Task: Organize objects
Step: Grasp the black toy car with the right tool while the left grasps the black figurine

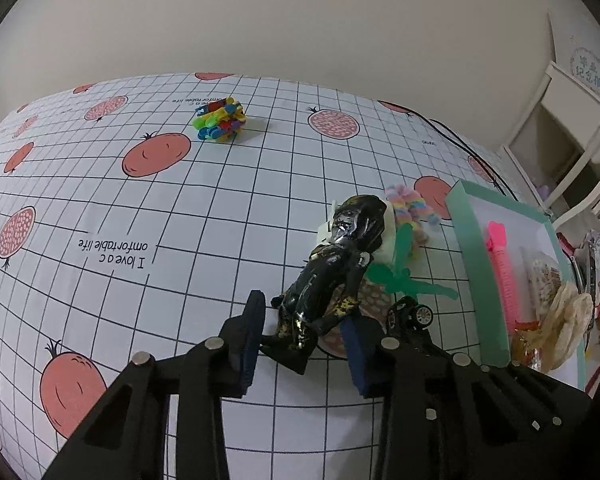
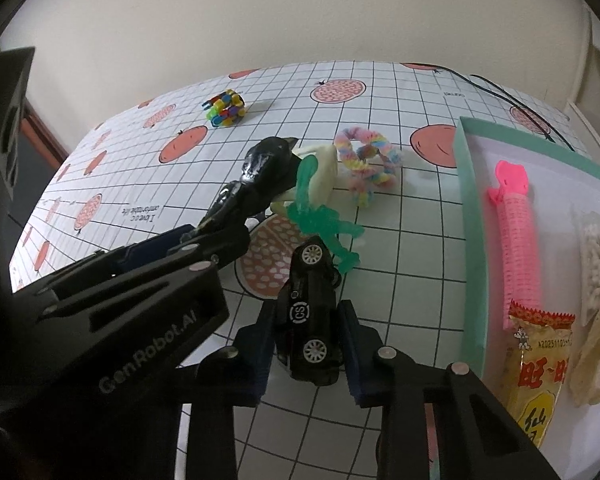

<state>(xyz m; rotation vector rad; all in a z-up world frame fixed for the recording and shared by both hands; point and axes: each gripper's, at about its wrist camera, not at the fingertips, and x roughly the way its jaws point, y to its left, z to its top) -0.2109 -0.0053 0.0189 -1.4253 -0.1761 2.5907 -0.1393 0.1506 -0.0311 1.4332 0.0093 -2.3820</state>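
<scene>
A plain cream wall (image 1: 300,20) rises behind the desk (image 1: 100,208), whose white cloth bears a dark grid and printed red fruit. White furniture (image 1: 572,120) stands at the right; a dark doorway edge (image 2: 40,140) shows left.

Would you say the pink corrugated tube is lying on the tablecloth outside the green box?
No, the pink tube lies inside the green box.

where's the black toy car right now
In the right wrist view the black toy car sits between the right tool's fingers, just below the green figure.
</scene>
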